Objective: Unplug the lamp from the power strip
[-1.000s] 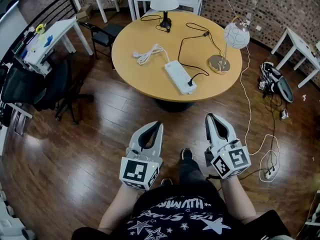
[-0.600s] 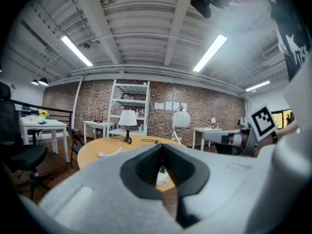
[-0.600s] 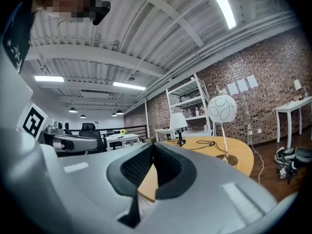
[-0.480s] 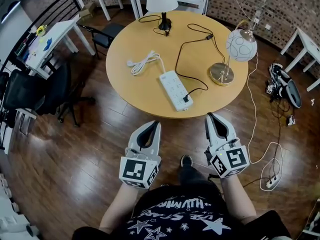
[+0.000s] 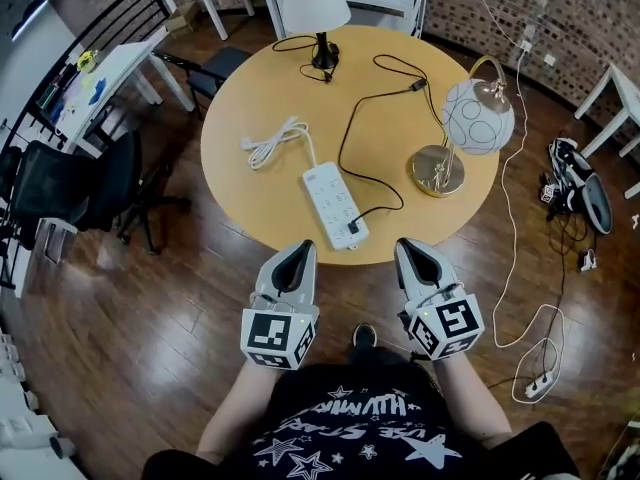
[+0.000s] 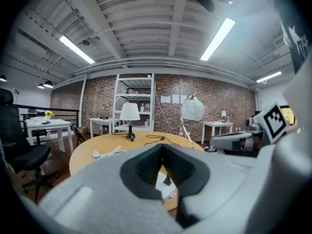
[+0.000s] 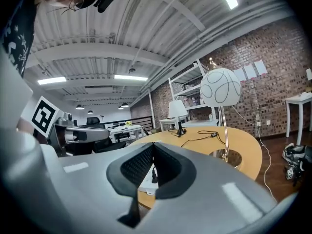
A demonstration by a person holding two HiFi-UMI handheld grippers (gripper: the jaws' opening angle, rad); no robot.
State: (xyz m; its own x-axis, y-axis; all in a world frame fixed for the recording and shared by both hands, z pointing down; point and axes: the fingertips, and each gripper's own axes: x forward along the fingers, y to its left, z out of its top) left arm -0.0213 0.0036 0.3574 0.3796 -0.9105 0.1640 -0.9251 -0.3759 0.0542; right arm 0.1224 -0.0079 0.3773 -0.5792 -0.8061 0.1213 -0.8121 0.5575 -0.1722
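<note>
Left gripper (image 5: 303, 249) and right gripper (image 5: 405, 246) — both closed (empty) — near the power strip (image 5: 333, 204).

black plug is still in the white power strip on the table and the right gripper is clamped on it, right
Not quite. The black plug is in the white power strip on the table, but the right gripper is not on it: the right gripper view shows its jaws shut on nothing, short of the table.
</note>
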